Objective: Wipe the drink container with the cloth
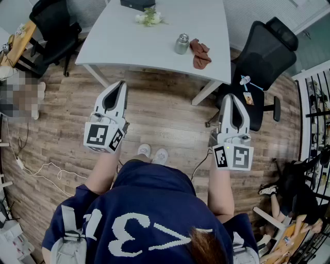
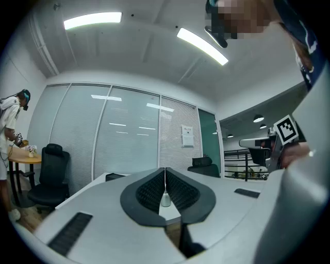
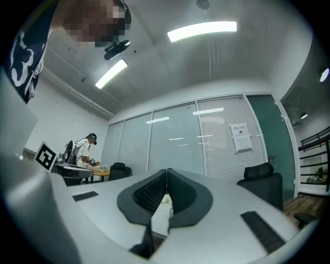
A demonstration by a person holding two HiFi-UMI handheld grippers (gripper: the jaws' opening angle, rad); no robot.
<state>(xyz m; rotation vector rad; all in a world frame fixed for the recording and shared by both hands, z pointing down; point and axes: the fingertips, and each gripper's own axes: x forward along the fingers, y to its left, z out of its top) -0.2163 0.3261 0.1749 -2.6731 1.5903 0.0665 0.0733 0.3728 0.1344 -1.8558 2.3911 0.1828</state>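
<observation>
Silvery metal, the container (image 1: pixel 181 44) stands on the white table (image 1: pixel 129 46), near the table's corner closest to the right gripper (image 1: pixel 230 96). The reddish-brown cloth (image 1: pixel 200 53) lies crumpled just beside it, toward that corner. A dark box (image 1: pixel 137 4) at the table's far edge is cut off by the top of the head view. In the left gripper view the container shows only as a small pale shape behind the slot under the jaw tips. In the right gripper view just a pale sliver of table shows there, and neither container nor cloth can be made out. The left gripper (image 1: pixel 121 83) and the right one both hang short of the table, over the wood floor (image 1: pixel 165 118), well apart from container and cloth. Each has its jaws pressed together, with nothing held.
</observation>
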